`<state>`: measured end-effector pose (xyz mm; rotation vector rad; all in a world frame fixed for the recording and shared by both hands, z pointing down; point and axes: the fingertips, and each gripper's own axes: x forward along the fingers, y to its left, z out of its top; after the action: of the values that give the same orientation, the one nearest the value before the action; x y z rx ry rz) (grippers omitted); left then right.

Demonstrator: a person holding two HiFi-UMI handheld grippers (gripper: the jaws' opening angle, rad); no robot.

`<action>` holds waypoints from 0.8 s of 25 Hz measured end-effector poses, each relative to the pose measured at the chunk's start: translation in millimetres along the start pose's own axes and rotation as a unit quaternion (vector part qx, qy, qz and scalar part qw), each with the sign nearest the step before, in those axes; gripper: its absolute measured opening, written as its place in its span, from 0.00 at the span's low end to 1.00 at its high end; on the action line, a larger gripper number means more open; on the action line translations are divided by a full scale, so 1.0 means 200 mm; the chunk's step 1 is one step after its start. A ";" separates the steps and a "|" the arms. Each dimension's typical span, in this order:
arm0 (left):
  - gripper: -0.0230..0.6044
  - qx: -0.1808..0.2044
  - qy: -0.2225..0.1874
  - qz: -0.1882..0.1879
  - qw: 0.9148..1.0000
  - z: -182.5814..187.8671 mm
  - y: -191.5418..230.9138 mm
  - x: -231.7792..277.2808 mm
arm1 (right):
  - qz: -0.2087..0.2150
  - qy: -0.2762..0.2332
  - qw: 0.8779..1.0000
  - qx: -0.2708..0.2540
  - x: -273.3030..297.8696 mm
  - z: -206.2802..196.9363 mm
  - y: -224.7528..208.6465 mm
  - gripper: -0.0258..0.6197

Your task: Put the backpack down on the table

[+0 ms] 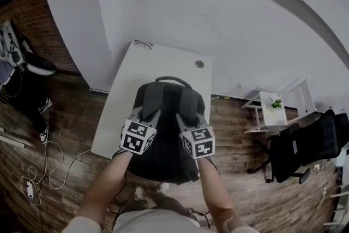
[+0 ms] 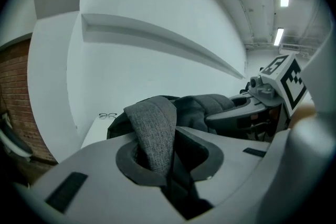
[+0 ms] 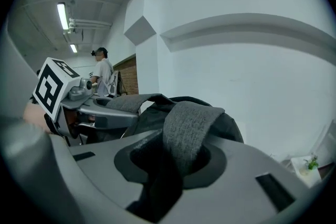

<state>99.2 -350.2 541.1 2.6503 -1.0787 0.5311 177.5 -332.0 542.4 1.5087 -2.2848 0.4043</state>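
the backpack [image 1: 163,123] is over the near end of the white counter [image 1: 158,63], with its straps facing up. its top handle points to the far end of the counter. its bottom end sticks out past the near edge, toward the person. i cannot tell if its whole weight is on the counter.

both arms reach forward and down, side by side. the left forearm [image 1: 106,183] and the right forearm [image 1: 215,193] are almost straight, with the hands well apart. each hand tips its tool a little downward.

the left tongs [image 1: 148,113] are clenched on the left strap [image 2: 155,128]. in the left gripper view the grey strap runs up through the gap in the left tongs [image 2: 163,165] and bends over toward the bag. the right tongs [image 1: 191,117] are clenched on the right strap [image 3: 186,126]. in the right gripper view that strap comes up out of the gap in the right tongs [image 3: 173,165] the same way. each strap fills the narrow gap it sits in.

a pair of glasses [image 1: 143,44] lies at the far end of the counter, well apart from the bag. a black chair [image 1: 305,144] stands on the wood floor to the right, next to a small white stand [image 1: 271,106] with a green plant on it. another person [image 3: 102,73] stands far off in the room.
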 end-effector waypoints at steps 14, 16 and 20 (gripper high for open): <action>0.22 0.011 0.004 0.021 1.000 -0.14 0.07 0.14 | -0.018 0.053 0.998 -0.018 0.08 -0.20 -0.05 0.36; 0.26 0.013 0.005 0.023 1.000 -0.16 0.08 0.14 | -0.023 0.054 0.998 -0.017 0.09 -0.23 -0.06 0.38; 0.47 0.021 0.005 0.032 0.999 -0.20 0.10 0.12 | -0.028 0.054 0.998 -0.019 0.09 -0.25 -0.07 0.41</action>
<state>91.9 -365.5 588.9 2.6542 -1.1646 0.5843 192.3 -330.0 595.6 1.4914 -2.1505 0.4155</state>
